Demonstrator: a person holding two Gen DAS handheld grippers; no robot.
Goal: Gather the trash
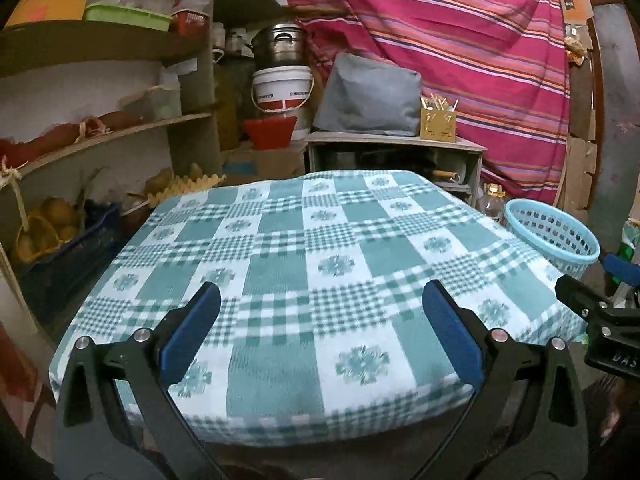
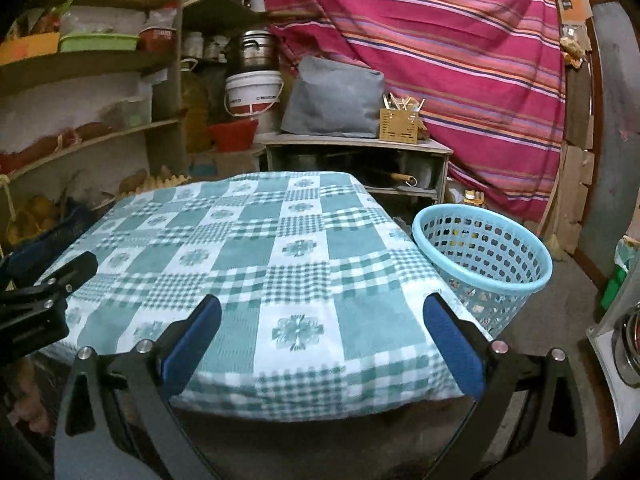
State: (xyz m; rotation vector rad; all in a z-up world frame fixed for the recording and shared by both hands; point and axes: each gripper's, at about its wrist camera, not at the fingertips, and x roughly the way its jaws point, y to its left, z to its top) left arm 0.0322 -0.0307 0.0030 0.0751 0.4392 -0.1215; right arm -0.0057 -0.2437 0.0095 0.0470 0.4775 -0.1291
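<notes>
A table under a green and white checked cloth (image 1: 304, 264) fills the middle of both views (image 2: 256, 264). No trash shows on the cloth. A light blue perforated basket (image 2: 484, 256) stands on the floor at the table's right side; it also shows in the left wrist view (image 1: 554, 234). My left gripper (image 1: 320, 332) is open and empty over the near edge of the table. My right gripper (image 2: 322, 340) is open and empty over the near right part of the table. Each gripper shows at the edge of the other's view.
Wooden shelves (image 1: 100, 136) with containers stand at the left. A low cabinet (image 1: 396, 156) with a grey bag and a utensil box is behind the table. A striped pink cloth (image 1: 460, 48) hangs at the back. A white bucket (image 1: 282, 88) and a metal pot are stacked nearby.
</notes>
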